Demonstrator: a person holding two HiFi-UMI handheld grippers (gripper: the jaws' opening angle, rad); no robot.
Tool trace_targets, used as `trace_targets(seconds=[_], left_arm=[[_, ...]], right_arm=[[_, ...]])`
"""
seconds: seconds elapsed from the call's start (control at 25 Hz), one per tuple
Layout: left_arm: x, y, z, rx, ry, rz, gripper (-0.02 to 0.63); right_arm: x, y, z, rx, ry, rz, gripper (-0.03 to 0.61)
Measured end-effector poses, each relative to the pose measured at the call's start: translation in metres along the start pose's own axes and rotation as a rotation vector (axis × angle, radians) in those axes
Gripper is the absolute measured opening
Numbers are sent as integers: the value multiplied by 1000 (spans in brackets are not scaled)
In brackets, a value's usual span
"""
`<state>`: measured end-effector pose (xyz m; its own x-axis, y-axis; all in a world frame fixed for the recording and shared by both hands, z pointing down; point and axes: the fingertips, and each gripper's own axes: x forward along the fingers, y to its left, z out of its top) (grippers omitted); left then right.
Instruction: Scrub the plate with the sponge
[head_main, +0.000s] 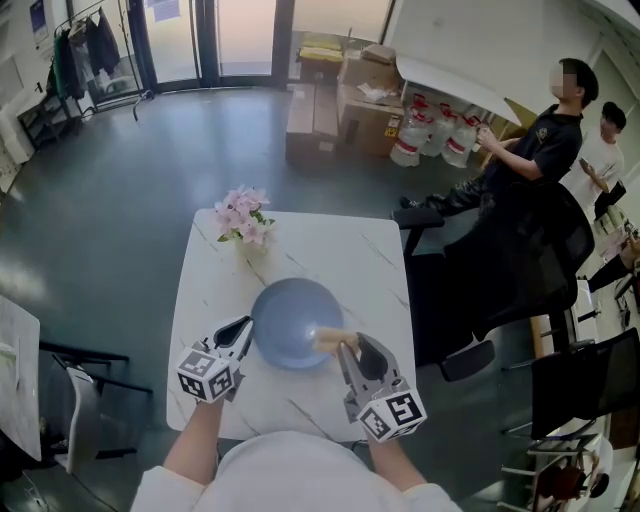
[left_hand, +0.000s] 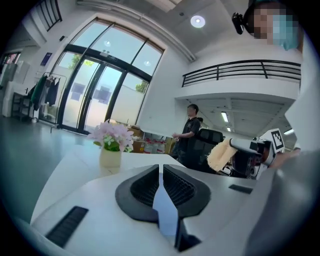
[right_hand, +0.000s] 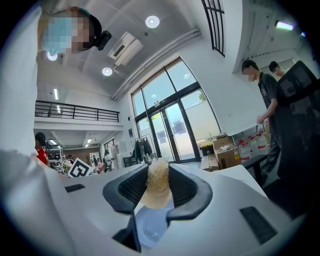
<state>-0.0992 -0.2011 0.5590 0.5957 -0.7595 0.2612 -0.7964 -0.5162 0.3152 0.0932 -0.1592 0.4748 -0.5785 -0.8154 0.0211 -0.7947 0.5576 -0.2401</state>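
Round blue plate, thin rim pinched by left gripper fingers, fibrous tan sponge squeezed between right gripper fingers

The left hand-held gripper has its jaws closed on the thin edge of a blue plate. Beyond it, a vase of pink flowers stands on the white surface. At the right, the right hand-held gripper grips a tan sponge

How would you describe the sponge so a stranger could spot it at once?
Find the white table, then the round blue plate toward its near edge. At the plate's right edge, the right claw pinches the sponge: a small tan, fuzzy wad, the only yellowish thing there.
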Motion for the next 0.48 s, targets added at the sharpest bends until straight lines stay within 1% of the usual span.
trace_targets(seconds=[0.24, 0.4, 0.44, 0.48], left_arm=[[19, 27, -46, -109, 162, 40, 49], [28, 45, -76, -191, 259, 71, 52], [30, 49, -83, -208, 280, 79, 62], [32, 53, -89, -227, 298, 88, 117]], right_arm=[[5, 0, -1, -3, 7, 2, 135], [4, -1, -9, 2, 25, -4, 136], [3, -1, -11, 4, 30, -6, 135], [3, -2, -12, 6, 34, -8, 135]])
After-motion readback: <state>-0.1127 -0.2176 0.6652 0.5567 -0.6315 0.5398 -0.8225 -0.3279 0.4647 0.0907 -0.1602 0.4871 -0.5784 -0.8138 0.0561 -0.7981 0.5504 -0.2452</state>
